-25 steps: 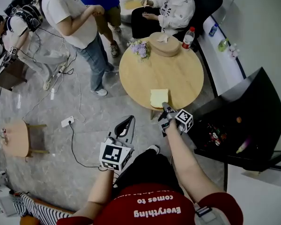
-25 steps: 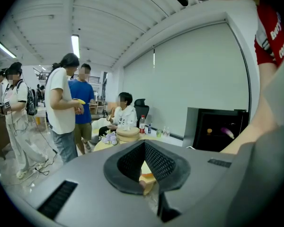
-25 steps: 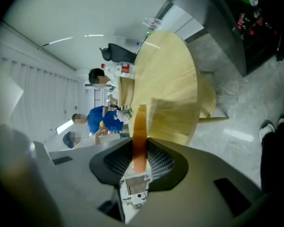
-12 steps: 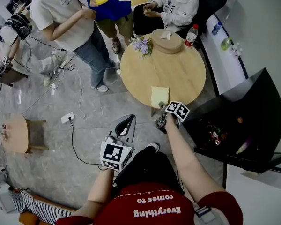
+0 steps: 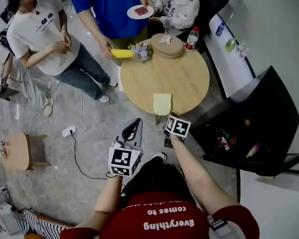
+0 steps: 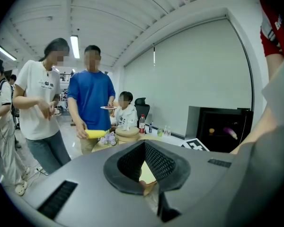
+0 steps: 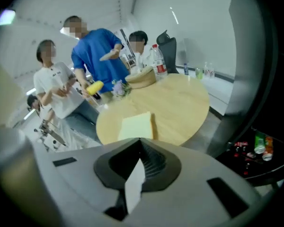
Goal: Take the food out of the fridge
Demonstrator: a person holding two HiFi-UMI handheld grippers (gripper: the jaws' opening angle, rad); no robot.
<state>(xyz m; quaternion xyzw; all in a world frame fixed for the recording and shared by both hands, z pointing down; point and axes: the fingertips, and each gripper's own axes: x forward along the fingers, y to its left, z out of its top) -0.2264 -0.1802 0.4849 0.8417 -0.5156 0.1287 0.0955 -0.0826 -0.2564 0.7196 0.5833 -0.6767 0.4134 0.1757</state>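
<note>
Operator in a red shirt stands short of the round desk (image 5: 189, 78), both arms out in front. Right forearm (image 5: 199, 178) reaches forward and slightly inward from the shoulder. The right tool (image 7: 140, 141) tips downward toward the desk's near edge. Its jaws have just been closing and now sit pressed together with nothing between them. It faces a pale yellow slice (image 5: 162, 103) lying flat on the desk near that near edge, apart from the tool. Left forearm (image 5: 109, 198) is held closer to the body. The left tool (image 5: 136, 121) points ahead at a shallower angle over the floor, left of the desk's near edge. Its tips meet and pinch nothing. The black fridge (image 5: 269, 98) stands open to the operator's right, beside the desk. Food (image 5: 223, 139) sits inside it: a cluster of red items low down, a small orange one and a purplish one further in. Neither tool is at the fridge. On the far side of the desk, a person in blue (image 5: 109, 4) holds a yellow item (image 5: 122, 53) at the desk's rim and a plate (image 5: 141, 11) in the other hand.
</note>
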